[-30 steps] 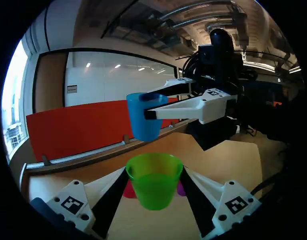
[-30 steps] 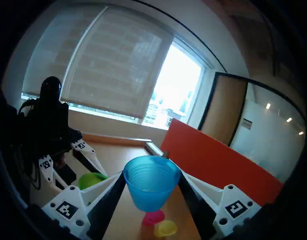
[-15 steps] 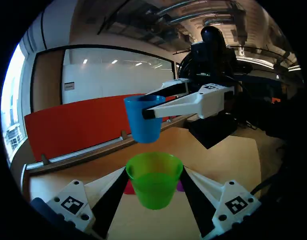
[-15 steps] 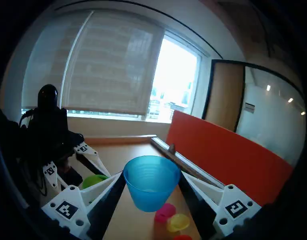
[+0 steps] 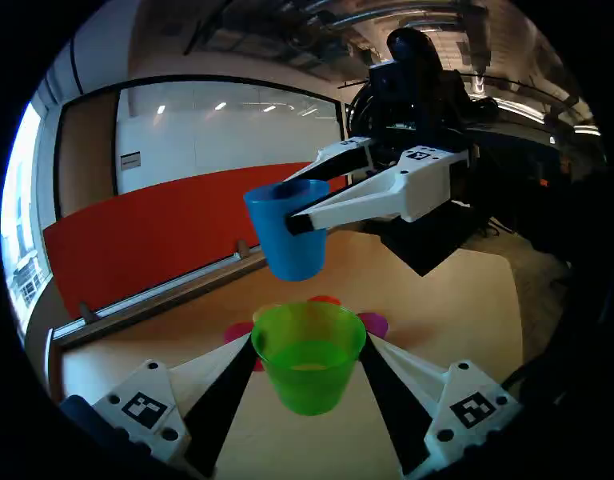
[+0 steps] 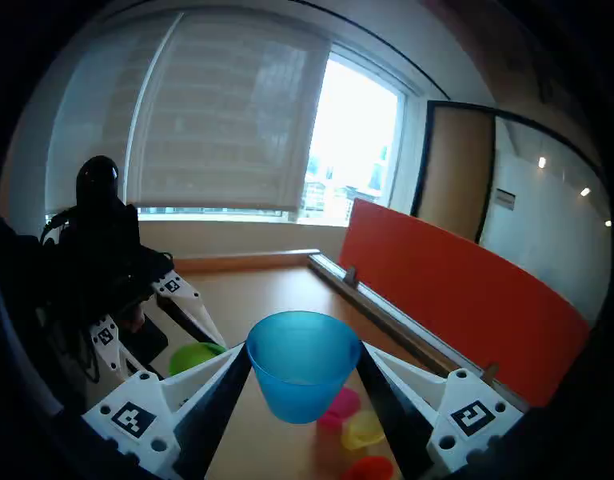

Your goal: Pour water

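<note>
Hovering blue cup (image 5: 287, 240), clamped in right gripper (image 5: 291, 210), stays upright at frame centre, just above green cup (image 5: 308, 376) clamped in left gripper (image 5: 308, 354), lower centre. Barely shifted; no tilt, pour likely pending.

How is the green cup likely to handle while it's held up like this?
The green cup looks like thin translucent plastic, so probably light and slightly flexible under the jaws. Its smooth tapered wall could slip. It seems partly filled, so tilting would likely spill.

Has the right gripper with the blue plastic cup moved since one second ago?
Yes. The right gripper rolled level: the window frame, slanted before, now stands upright.
</note>
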Tool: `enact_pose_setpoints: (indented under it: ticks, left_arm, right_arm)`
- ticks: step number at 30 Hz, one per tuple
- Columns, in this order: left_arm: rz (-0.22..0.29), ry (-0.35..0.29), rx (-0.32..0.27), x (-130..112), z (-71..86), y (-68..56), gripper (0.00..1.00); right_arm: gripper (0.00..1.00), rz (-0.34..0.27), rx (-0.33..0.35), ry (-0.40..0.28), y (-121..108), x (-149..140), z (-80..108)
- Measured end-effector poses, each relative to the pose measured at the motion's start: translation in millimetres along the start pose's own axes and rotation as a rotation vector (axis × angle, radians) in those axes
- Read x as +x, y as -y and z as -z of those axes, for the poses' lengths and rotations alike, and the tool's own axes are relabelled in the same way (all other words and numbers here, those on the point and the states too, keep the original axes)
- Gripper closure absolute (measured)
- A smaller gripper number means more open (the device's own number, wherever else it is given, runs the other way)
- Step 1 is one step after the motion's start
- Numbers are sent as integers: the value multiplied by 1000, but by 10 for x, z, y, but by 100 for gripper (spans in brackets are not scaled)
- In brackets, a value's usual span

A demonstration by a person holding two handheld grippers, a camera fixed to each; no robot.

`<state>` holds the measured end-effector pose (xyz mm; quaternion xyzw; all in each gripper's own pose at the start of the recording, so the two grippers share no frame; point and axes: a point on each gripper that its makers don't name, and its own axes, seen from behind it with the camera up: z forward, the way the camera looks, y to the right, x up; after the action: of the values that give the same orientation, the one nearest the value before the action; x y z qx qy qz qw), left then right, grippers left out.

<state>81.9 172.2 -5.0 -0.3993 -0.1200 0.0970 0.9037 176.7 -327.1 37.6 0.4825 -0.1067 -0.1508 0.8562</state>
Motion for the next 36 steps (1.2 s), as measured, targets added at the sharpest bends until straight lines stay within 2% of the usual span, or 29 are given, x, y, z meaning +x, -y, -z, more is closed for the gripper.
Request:
enact_pose_setpoints:
  ticks: [17,36]
  left_arm:
    - [-12,103,-5,-383,-120,27,13]
    - [-9,208,-28,-859,-205,-42,13]
  right_arm:
    - [6,-25,12,86,-18,-457,-43]
    - [6,-53,33,176,15,-1021,-132]
